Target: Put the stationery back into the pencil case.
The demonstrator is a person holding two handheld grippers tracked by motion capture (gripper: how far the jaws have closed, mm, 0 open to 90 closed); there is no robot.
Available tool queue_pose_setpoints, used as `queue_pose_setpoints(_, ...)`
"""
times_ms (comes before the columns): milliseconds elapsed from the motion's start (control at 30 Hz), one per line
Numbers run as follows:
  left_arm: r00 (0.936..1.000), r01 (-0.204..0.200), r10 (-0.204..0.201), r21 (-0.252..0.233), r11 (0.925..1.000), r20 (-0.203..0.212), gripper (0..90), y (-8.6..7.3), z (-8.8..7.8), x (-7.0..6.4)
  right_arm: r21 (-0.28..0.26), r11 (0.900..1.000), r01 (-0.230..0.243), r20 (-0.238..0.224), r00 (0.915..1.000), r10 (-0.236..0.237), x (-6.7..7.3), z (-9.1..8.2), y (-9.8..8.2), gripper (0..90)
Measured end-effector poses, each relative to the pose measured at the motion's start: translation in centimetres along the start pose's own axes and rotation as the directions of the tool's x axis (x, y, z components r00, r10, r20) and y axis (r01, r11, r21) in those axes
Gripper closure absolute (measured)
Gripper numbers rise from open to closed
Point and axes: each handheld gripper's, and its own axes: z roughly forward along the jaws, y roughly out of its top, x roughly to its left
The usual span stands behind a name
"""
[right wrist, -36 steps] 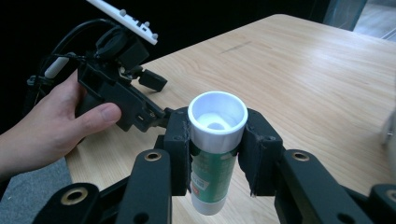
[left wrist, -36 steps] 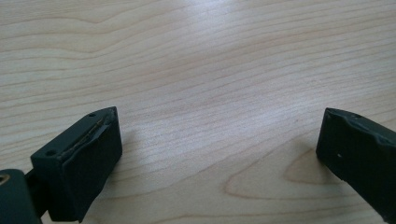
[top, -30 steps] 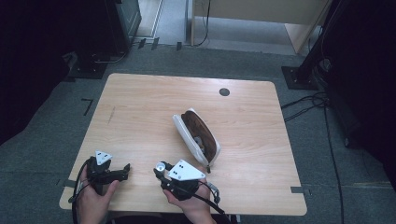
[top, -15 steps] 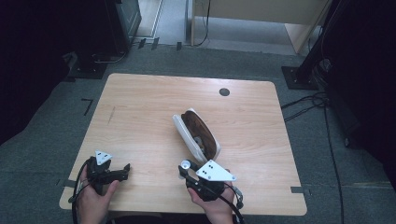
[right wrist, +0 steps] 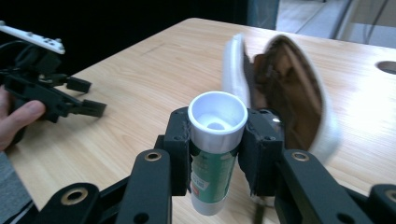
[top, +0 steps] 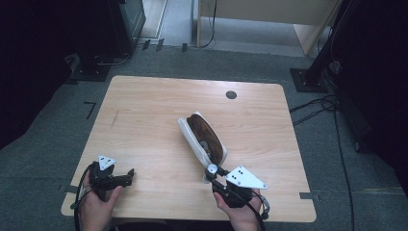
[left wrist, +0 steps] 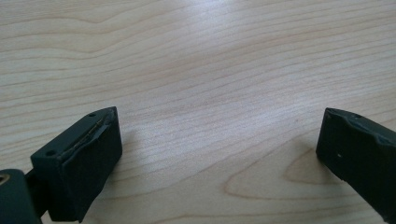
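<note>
A white pouch [top: 202,137] with a brown lining lies gaping open near the middle of the wooden table [top: 144,115]. Just in front of it, near the front edge, my right gripper [top: 210,174] is shut on a small tube [top: 211,168]. The right gripper view shows that tube [right wrist: 217,135] upright between the jaws of the right gripper [right wrist: 217,156], white cap up, green label below, with the pouch [right wrist: 285,88] just beyond. My left gripper [top: 129,176] rests at the front left corner, open. In its own view the left gripper [left wrist: 219,154] has only bare wood between its jaws.
A round cable hole [top: 231,95] sits near the table's far edge. Dark stands and cabinets surround the table, and cables [top: 327,103] run over the floor at the right. The other gripper [right wrist: 88,97], held in a hand, appears at the left of the right gripper view.
My right gripper has moved rightward along the front edge with the tube in it, ending below the pouch's near end. The left gripper and the pouch have stayed put.
</note>
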Motion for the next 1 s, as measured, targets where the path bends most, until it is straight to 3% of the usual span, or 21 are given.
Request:
queue_pose_setpoints(333,1.0,0.001,-0.001,-0.001,1.0,0.0,0.4,0.0,0.0,0.0,0.0,1.0,-0.003,0.084,0.9964,0.003,-1.7,-1.1,0.1,66.6)
queue_pose_setpoints(533,1.0,0.001,-0.001,-0.001,1.0,0.0,0.4,0.0,0.0,0.0,-0.01,1.0,-0.001,0.101,0.9949,0.002,-2.0,-0.9,0.7,66.6)
queue_pose_setpoints(767,1.0,0.001,-0.001,0.0,1.0,0.0,0.4,0.0,0.0,0.0,-0.031,0.999,0.024,0.122,0.9923,-0.02,-2.4,0.0,2.2,66.6)
queue_pose_setpoints(1000,1.0,0.001,-0.001,0.0,1.0,0.0,0.5,0.0,0.0,0.0,-0.031,0.997,0.068,0.146,0.9873,-0.063,-2.5,2.0,3.3,66.6)
